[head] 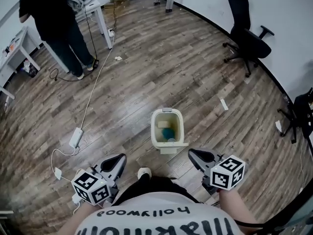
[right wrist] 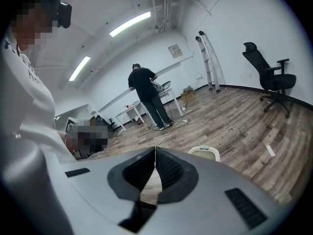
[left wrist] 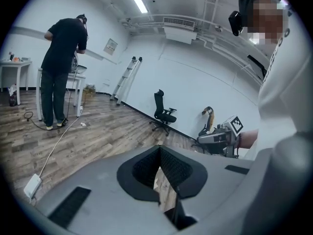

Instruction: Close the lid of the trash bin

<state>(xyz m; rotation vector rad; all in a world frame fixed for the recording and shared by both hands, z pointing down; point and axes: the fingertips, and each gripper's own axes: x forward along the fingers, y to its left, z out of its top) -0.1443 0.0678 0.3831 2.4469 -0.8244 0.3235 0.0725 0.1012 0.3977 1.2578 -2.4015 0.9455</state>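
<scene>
A small cream trash bin (head: 167,129) stands on the wood floor just ahead of me. Its top is open, with a blue item and a pale item inside. The lid (head: 173,148) hangs folded down at the bin's near side. My left gripper (head: 119,158) is low at the left, well apart from the bin, jaws shut on nothing. My right gripper (head: 192,153) hovers just right of the lid, also shut and empty. In the right gripper view the bin's rim (right wrist: 205,153) peeks over the shut jaws (right wrist: 155,150). The left gripper view shows shut jaws (left wrist: 159,149) and the right gripper (left wrist: 222,136).
A person in black (head: 54,18) stands at white tables (head: 95,11) at the far left. A white cable with a power strip (head: 75,137) runs across the floor on the left. A black office chair (head: 247,38) stands at the back right, another chair (head: 299,114) at the right edge.
</scene>
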